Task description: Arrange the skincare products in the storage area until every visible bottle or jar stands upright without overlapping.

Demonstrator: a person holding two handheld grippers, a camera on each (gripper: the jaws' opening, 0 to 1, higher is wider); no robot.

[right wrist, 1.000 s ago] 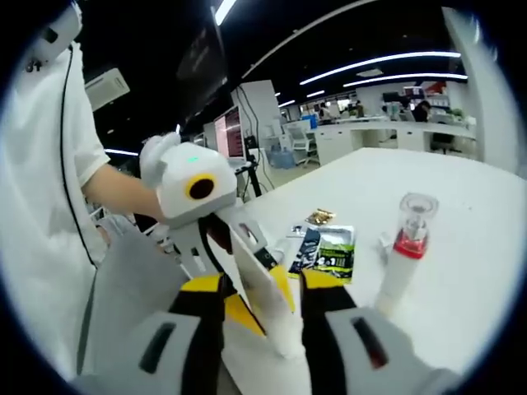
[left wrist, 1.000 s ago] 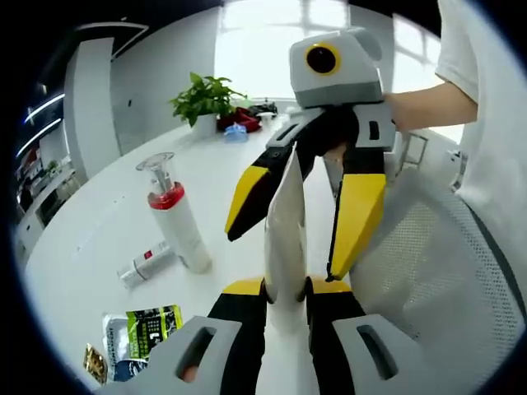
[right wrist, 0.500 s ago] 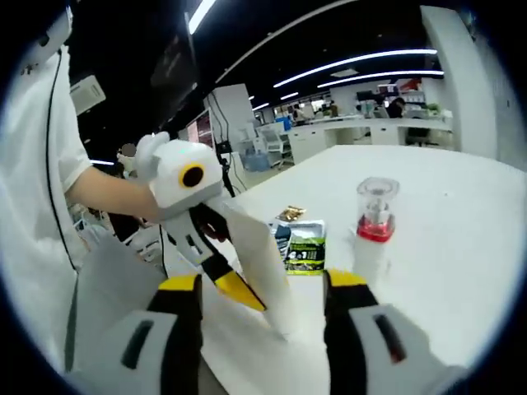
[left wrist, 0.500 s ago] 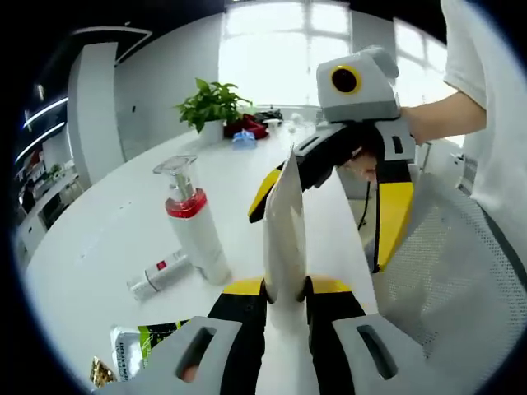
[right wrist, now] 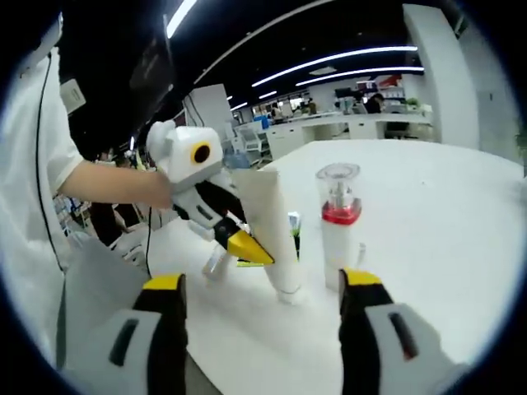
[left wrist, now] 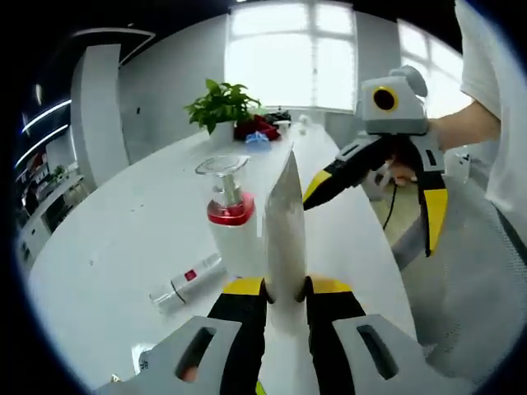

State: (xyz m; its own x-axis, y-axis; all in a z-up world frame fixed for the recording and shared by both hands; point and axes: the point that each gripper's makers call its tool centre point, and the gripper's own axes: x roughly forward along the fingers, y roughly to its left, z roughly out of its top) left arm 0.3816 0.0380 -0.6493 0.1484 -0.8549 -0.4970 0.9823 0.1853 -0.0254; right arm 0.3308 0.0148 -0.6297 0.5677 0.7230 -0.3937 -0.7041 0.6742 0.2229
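In the left gripper view, the left tool [left wrist: 286, 288] is closed on a white tube [left wrist: 286, 226], which stands with its flat crimped end up between the two yellow-tipped jaws. Just beyond the tool and slightly to its left, a white pump bottle [left wrist: 231, 226] with a red collar and clear cap stands upright on the white worktop [left wrist: 123, 239], partly hidden by the tube. Farther left of it a small slim bottle [left wrist: 186, 284] lies on its side. Ahead and to the right, the right tool [left wrist: 375, 197] hangs above the worktop's edge with its jaws spread wide, holding nothing. A potted plant [left wrist: 221, 105] sits far ahead (at the worktop's far end).

In the right gripper view, the right tool [right wrist: 262, 288] has its jaws wide apart and empty. Straight ahead between them, the white tube [right wrist: 272, 234] stands cap-down on the worktop [right wrist: 428, 206], gripped by the left tool [right wrist: 239, 243] coming in from the left. The pump bottle [right wrist: 339, 226] stands upright just right of the tube.
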